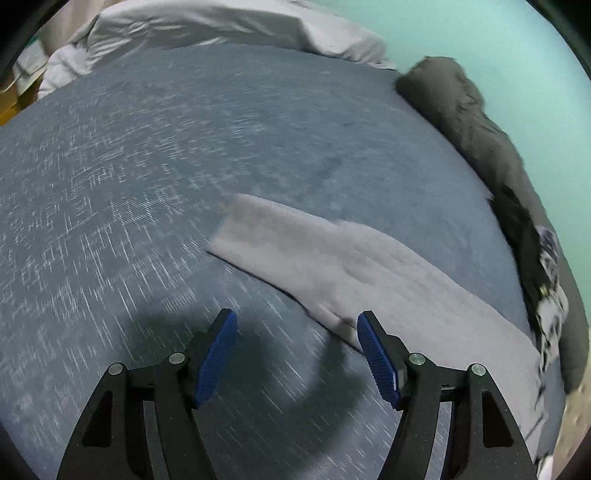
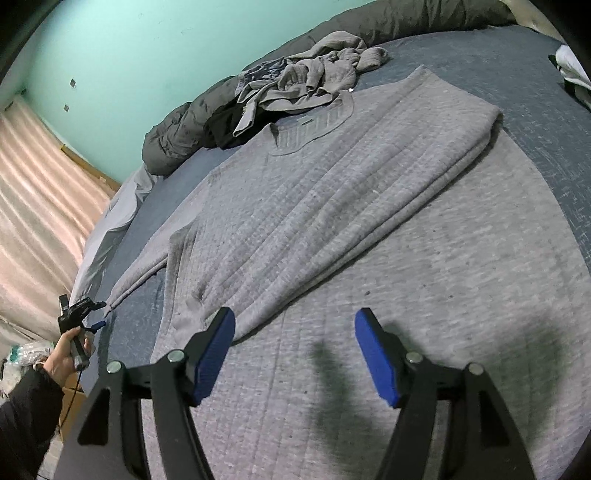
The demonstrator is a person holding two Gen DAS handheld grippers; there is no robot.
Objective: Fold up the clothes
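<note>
A grey ribbed sweater (image 2: pixel 332 206) lies flat on the blue bed (image 2: pixel 546 110), one side folded over its middle. Its other sleeve (image 1: pixel 332 254) stretches across the bed in the left wrist view. My left gripper (image 1: pixel 297 325) is open and empty, just above the bed beside the sleeve's edge. It also shows small at the left of the right wrist view (image 2: pixel 94 314), at the sleeve's cuff. My right gripper (image 2: pixel 295 325) is open and empty, hovering over the sweater's lower body.
A heap of grey clothes (image 2: pixel 310 81) lies beyond the sweater's collar. A dark rolled duvet (image 1: pixel 476 122) runs along the turquoise wall (image 2: pixel 147 55). White bedding (image 1: pixel 207 29) lies at the bed's far end. A pinkish curtain (image 2: pixel 40 206) hangs past the bed's edge.
</note>
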